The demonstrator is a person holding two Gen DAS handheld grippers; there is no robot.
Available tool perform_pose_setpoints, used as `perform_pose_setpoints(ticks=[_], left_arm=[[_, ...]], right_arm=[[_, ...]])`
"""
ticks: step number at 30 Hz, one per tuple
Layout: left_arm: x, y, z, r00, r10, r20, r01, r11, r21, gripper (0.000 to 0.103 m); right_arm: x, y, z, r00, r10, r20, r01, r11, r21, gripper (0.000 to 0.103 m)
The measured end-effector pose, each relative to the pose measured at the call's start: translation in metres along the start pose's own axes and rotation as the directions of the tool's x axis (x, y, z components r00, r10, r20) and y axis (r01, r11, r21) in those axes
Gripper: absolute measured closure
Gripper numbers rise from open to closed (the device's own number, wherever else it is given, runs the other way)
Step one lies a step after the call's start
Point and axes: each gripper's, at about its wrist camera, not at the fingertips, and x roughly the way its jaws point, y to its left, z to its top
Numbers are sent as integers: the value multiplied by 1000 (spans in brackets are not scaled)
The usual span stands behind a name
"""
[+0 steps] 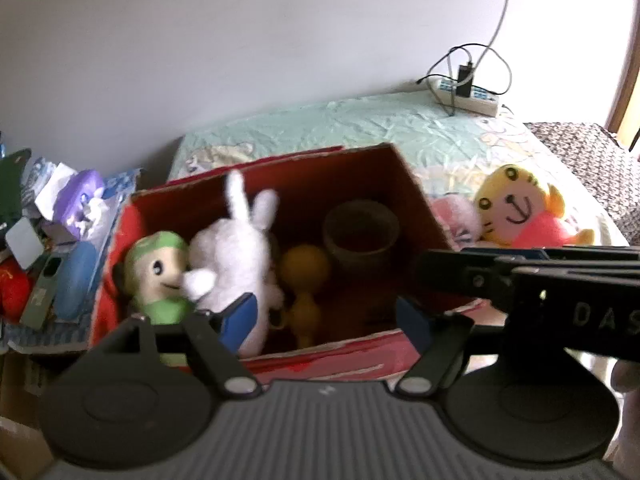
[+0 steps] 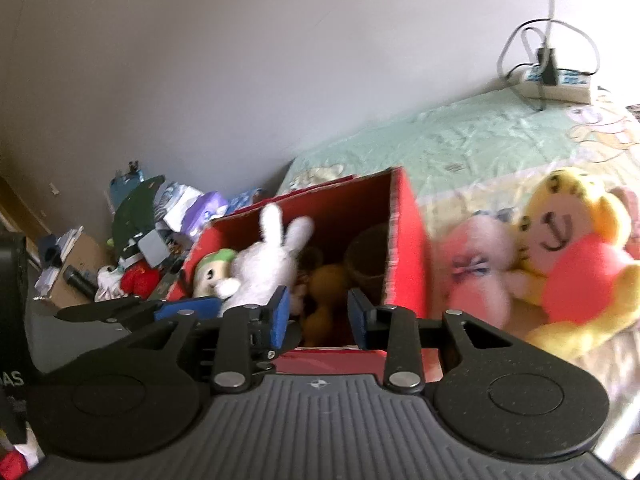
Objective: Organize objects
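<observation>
Sitting on the bed's pale green sheet (image 1: 360, 124), the open red cardboard box (image 1: 416, 200) is holding a white plush rabbit (image 1: 232, 256), a green-capped doll (image 1: 158, 270), a yellow figure (image 1: 304, 280) and what looks like a brown cup (image 1: 360, 232). Both the left hand-held gripper (image 1: 328, 314) and right hand-held gripper (image 2: 318, 312) are hanging spread and empty above it. A yellow tiger plush (image 2: 560, 240) is lying beside the box.
</observation>
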Motion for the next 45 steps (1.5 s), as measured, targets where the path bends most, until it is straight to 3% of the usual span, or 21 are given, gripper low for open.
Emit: perform_pose_setpoints(ticks=[8, 25, 35, 45], left_arm=[[-9, -47, 6, 999, -33, 17, 32, 999, 43, 16], [12, -149, 14, 996, -68, -63, 73, 994, 87, 14], [37, -193, 15, 990, -44, -134, 53, 996, 68, 13], [51, -212, 3, 980, -33, -194, 34, 999, 5, 11]], right_arm=[[-25, -41, -5, 1000, -11, -15, 12, 998, 58, 65], [-65, -136, -4, 997, -66, -45, 70, 992, 102, 65], [-69, -176, 0, 995, -46, -94, 56, 993, 108, 65], [-64, -199, -6, 988, -23, -152, 42, 992, 123, 65]])
